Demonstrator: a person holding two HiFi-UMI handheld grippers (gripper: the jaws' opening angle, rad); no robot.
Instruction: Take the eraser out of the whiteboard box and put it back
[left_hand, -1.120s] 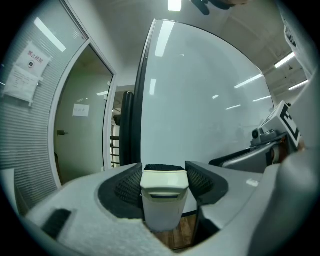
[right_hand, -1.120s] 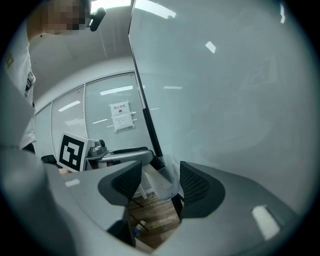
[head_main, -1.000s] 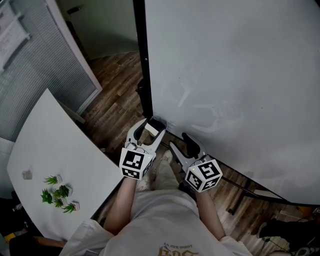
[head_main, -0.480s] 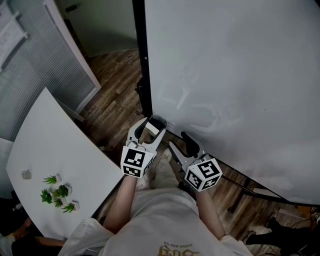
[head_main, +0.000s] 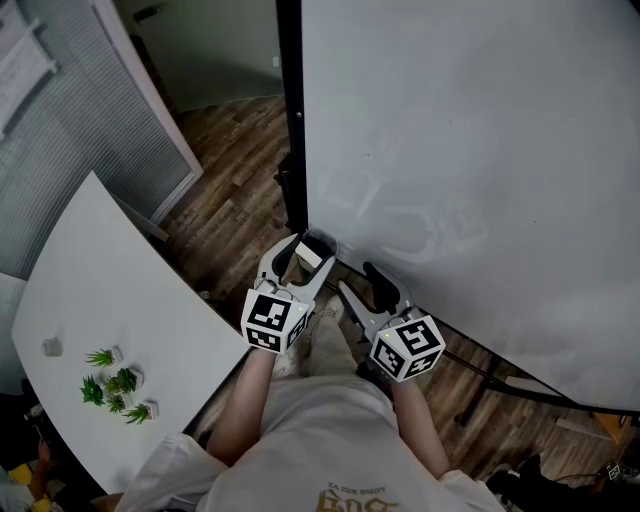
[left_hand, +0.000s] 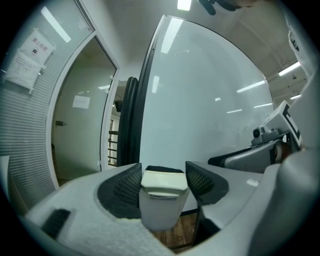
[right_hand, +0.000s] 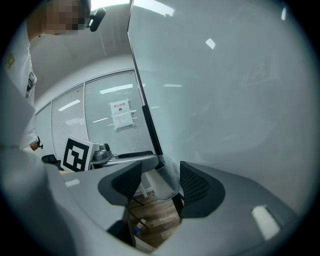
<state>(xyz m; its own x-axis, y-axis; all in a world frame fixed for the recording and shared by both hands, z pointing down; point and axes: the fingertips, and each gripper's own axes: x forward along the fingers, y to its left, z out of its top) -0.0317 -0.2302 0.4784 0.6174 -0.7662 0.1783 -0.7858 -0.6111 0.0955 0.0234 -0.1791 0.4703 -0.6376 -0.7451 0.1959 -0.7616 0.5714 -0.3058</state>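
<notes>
A cream eraser (left_hand: 160, 200) with a black felt side sits between the pads of my left gripper (left_hand: 162, 179), which is shut on it. In the head view the eraser (head_main: 306, 257) and left gripper (head_main: 303, 250) are at the lower left corner of the whiteboard (head_main: 480, 150), close to the clear whiteboard box (head_main: 322, 243). My right gripper (head_main: 358, 282) is just to the right, held apart from the board. Its jaws (right_hand: 159, 180) stand open with nothing between them, and the clear box (right_hand: 166, 189) shows beyond them.
The whiteboard's black frame post (head_main: 291, 120) runs up from the box. A white table (head_main: 110, 290) with small green plants (head_main: 115, 385) stands at the left. Wood floor (head_main: 230, 190) lies between table and board; a glass partition with blinds (head_main: 90, 110) is at far left.
</notes>
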